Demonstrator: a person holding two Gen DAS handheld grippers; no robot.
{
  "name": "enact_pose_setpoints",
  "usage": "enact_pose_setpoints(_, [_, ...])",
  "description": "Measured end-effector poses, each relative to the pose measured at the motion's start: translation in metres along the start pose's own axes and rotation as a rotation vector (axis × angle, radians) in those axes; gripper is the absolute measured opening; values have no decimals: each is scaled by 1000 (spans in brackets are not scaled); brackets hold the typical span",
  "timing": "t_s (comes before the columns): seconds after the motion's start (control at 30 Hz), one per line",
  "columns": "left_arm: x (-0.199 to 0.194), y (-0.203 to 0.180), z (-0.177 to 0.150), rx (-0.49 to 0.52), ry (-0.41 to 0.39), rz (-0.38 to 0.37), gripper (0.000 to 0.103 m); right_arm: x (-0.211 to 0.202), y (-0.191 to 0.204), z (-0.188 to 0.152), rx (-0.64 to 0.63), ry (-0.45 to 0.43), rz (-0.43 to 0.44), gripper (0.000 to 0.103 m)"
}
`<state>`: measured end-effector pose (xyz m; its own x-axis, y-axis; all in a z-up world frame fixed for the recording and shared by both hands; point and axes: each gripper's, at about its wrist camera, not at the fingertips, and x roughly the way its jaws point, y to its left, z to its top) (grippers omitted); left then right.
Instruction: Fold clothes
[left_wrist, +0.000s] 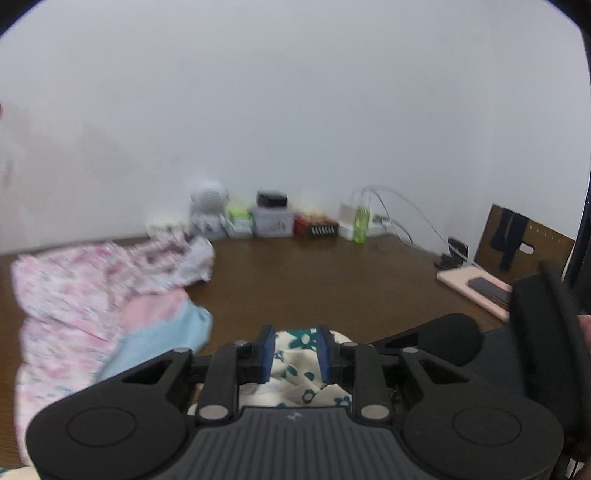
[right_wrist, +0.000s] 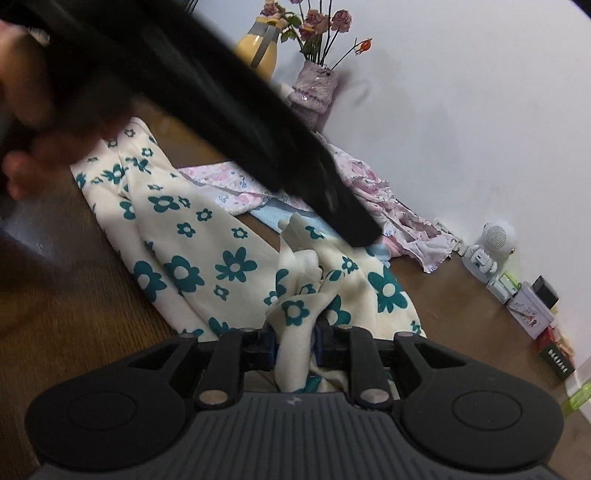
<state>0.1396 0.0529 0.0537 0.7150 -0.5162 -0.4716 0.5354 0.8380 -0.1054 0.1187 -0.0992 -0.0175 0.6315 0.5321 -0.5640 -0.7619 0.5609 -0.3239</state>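
Note:
A cream garment with teal flowers (right_wrist: 207, 236) lies crumpled on the brown table (left_wrist: 332, 280). My right gripper (right_wrist: 295, 347) is shut on a bunched fold of it at the near edge. In the left wrist view the same floral cloth (left_wrist: 295, 373) fills the narrow gap between the blue pads (left_wrist: 267, 354) of my left gripper (left_wrist: 296, 350), which is shut on it. The left gripper's body (right_wrist: 258, 147) crosses the right wrist view as a dark blur, held by a hand (right_wrist: 26, 92). The right gripper's body (left_wrist: 535, 332) shows at the right.
A pink flowery garment (left_wrist: 85, 280) and a pink-and-blue cloth (left_wrist: 162, 339) lie to the left. Along the wall stand a white robot-shaped speaker (left_wrist: 208, 210), small boxes (left_wrist: 273, 219) and a green bottle (left_wrist: 361, 223). A phone on a pink pad (left_wrist: 487, 288) lies at the right; a flower vase (right_wrist: 314, 85) is behind.

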Motion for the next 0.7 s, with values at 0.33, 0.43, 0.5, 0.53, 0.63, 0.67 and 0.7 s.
enact_pose_setpoints(0.33, [39, 23, -19, -90, 136, 19, 12, -79, -64, -18, 315, -113, 215, 59])
enact_pose_setpoints(0.43, [38, 24, -21, -98, 142, 22, 12, -83, -79, -27, 334, -106, 170, 59])
enact_pose_setpoints(0.5, [38, 25, -22, -104, 146, 24, 12, -76, -79, -34, 280, -69, 160, 58])
enact_pose_setpoints(0.53, [38, 26, -23, -107, 147, 25, 12, -72, -79, -36, 253, -53, 158, 56])
enact_pose_setpoints(0.63, [37, 28, -25, -115, 153, 28, 12, -63, -72, -36, 147, -45, 188, 56])
enact_pose_setpoints(0.67, [37, 28, -25, -118, 155, 29, 12, -62, -67, -34, 94, -50, 186, 57])
enact_pose_setpoints(0.7, [36, 29, -26, -121, 157, 31, 12, -61, -62, -31, 27, -48, 188, 59])
